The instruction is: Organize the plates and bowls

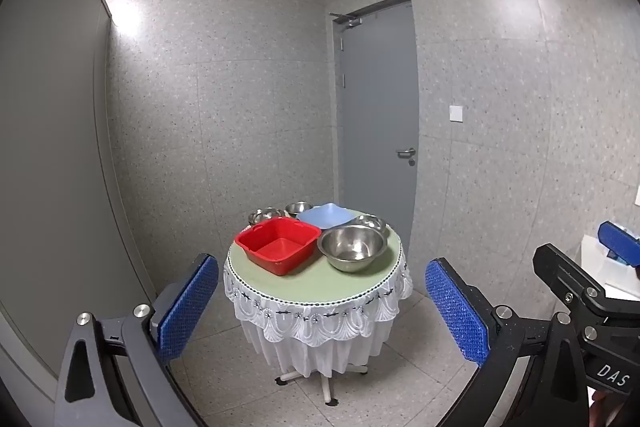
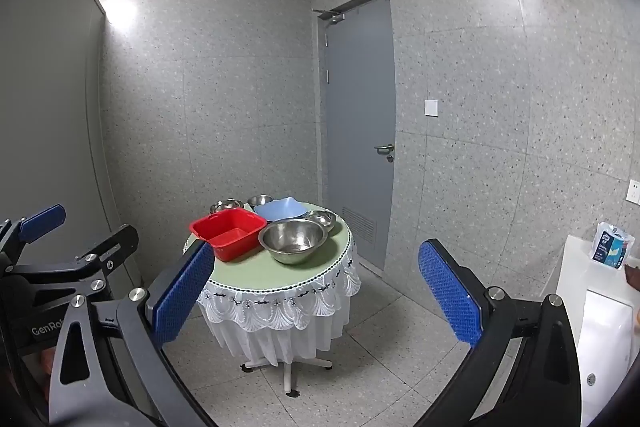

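Note:
A small round table (image 1: 312, 287) (image 2: 256, 273) with a green top and white lace cloth stands ahead. On it sit a red square basin (image 1: 278, 245) (image 2: 228, 233), a large steel bowl (image 1: 352, 247) (image 2: 293, 239), a light blue square plate (image 1: 326, 215) (image 2: 280, 209) and three smaller steel bowls (image 1: 264, 215) (image 1: 298, 207) (image 1: 370, 223). My left gripper (image 1: 322, 311) is open and empty, well short of the table. My right gripper (image 2: 316, 303) is open and empty too, also short of the table.
A grey door (image 1: 374, 123) (image 2: 358, 123) is behind the table. A white sink counter (image 2: 600, 303) with a tissue pack (image 2: 612, 247) is at the right. Grey walls enclose the room; tiled floor (image 2: 360, 379) surrounds the table.

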A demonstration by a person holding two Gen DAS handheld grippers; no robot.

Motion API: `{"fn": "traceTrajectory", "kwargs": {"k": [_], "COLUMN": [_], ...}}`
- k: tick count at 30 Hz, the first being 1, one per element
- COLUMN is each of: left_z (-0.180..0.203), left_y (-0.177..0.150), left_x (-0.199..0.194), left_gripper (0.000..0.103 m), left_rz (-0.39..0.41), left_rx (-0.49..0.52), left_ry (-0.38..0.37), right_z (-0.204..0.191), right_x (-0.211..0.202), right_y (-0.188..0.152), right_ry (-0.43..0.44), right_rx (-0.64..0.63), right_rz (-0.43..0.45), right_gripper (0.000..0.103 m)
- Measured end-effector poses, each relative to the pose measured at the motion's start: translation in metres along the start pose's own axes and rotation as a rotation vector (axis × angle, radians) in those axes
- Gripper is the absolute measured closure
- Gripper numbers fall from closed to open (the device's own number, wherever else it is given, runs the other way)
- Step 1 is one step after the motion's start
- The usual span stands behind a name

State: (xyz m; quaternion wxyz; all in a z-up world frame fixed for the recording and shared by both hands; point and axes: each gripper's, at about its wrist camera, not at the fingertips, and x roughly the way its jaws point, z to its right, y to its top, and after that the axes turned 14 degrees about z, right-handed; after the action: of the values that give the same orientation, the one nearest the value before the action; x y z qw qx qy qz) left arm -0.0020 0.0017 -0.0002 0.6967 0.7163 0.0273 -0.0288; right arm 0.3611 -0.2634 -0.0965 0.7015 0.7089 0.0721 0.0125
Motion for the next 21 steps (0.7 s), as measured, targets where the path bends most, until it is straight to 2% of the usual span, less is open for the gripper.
{"fn": "traceTrajectory", "kwargs": {"k": [21], "left_z": [-0.0079], "left_y": [-0.0003], "left_x": [-0.0086], "left_gripper": [0.001], "left_rz": [0.005], "left_rx": [-0.008], "left_ry": [-0.004], "right_z": [0.0001], "right_x": [-0.0081], "right_y": [0.0027], "right_ry": [0.004], "right_rx": [0.006], "right_rz": [0.006], "right_gripper": [0.0]}}
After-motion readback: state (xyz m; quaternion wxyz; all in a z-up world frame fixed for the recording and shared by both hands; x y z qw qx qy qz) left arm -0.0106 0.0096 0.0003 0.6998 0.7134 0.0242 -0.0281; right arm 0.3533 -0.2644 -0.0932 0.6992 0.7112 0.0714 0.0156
